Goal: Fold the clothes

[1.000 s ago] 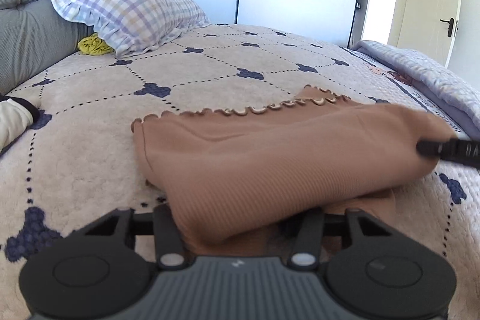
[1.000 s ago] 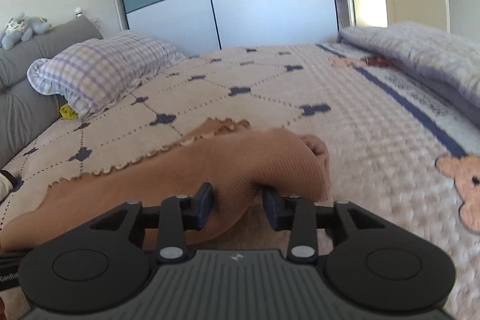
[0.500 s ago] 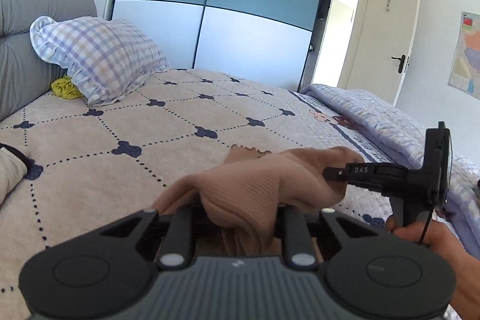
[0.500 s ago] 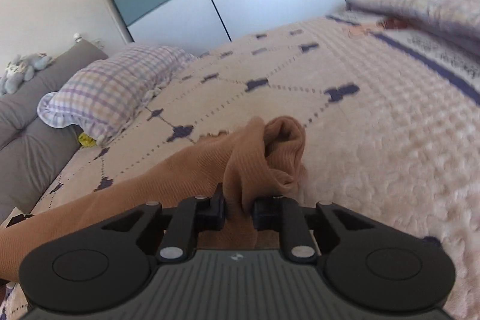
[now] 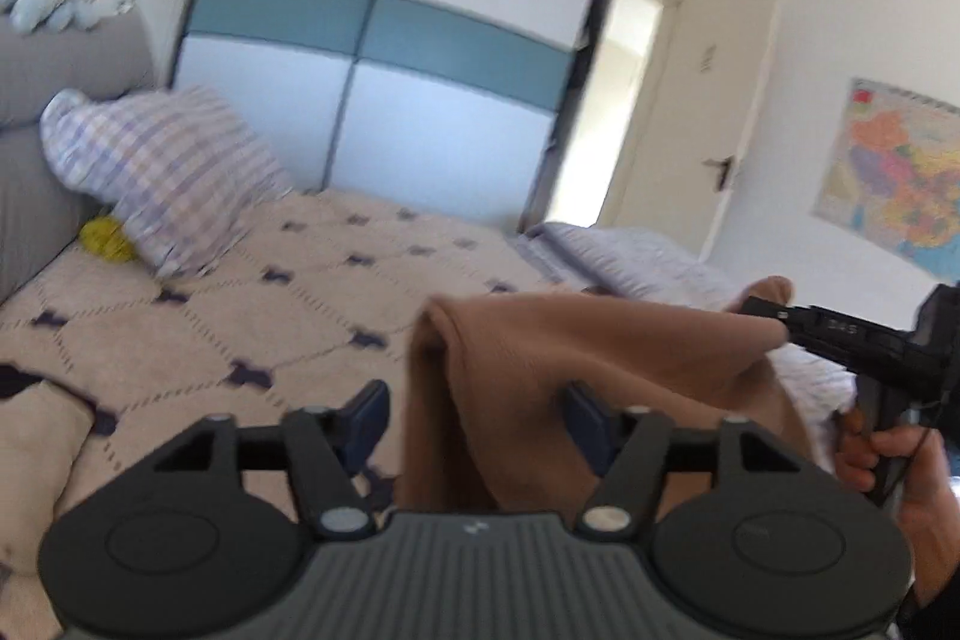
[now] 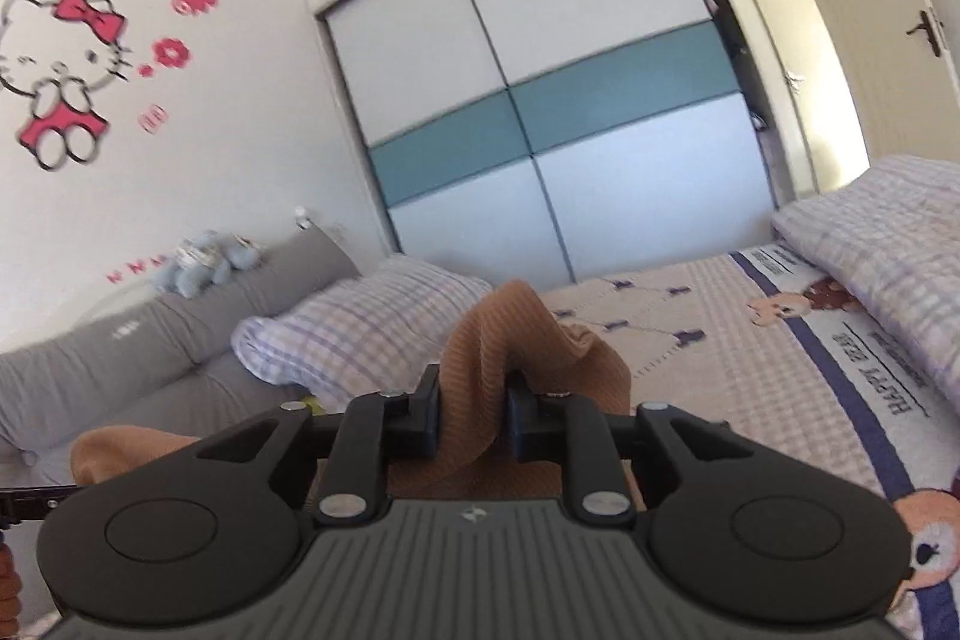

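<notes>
Our right gripper [image 6: 471, 415] pinches a bunch of the brown ribbed knit garment [image 6: 480, 376], raised above the beige quilted bed [image 5: 312, 280]; our left gripper [image 5: 477, 415] gapes wide, cloth draped between its fingers.

Black ribbed left gripper [image 5: 477, 415], silver screws, blue-padded jaws.

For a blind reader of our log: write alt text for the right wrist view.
The right gripper has its jaws shut on a bunched fold of a brown ribbed garment, lifted above the bed. Behind it are a checked pillow, a grey headboard and a white and teal wardrobe.
</notes>
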